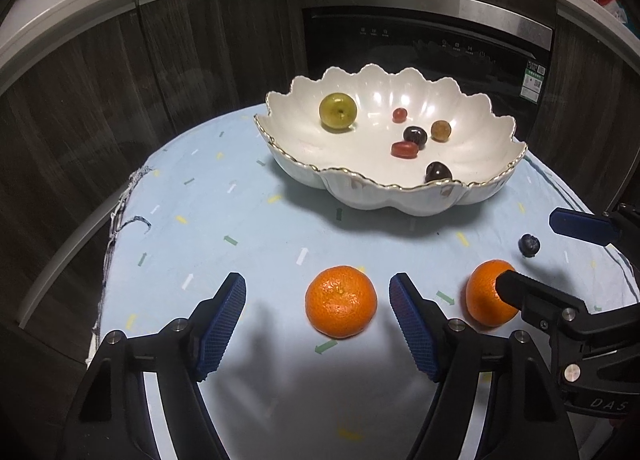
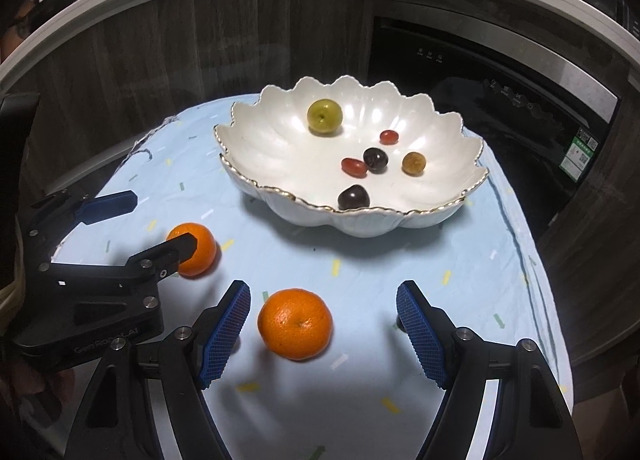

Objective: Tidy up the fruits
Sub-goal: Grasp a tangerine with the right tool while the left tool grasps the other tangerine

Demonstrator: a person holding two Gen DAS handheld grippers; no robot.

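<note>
A white scalloped bowl [image 1: 360, 196] [image 2: 360, 226] sits at the back of a light blue cloth and holds a green fruit [image 1: 337, 111], small red fruits, dark cherries and a yellow-brown grape. Two mandarins lie on the cloth in front of it. My left gripper [image 1: 318, 308] is open with the left mandarin [image 1: 341, 301] [image 2: 200, 248] between its fingers, untouched. My right gripper [image 2: 323, 314] is open around the right mandarin [image 2: 295, 323] [image 1: 486, 292]. A blueberry [image 1: 529, 245] lies at the right, near the right gripper's far finger.
The cloth [image 1: 224, 220] covers a small round table whose edges drop off left and right. Dark wood cabinets and a built-in black oven [image 1: 424, 36] stand behind. A counter with jars runs above.
</note>
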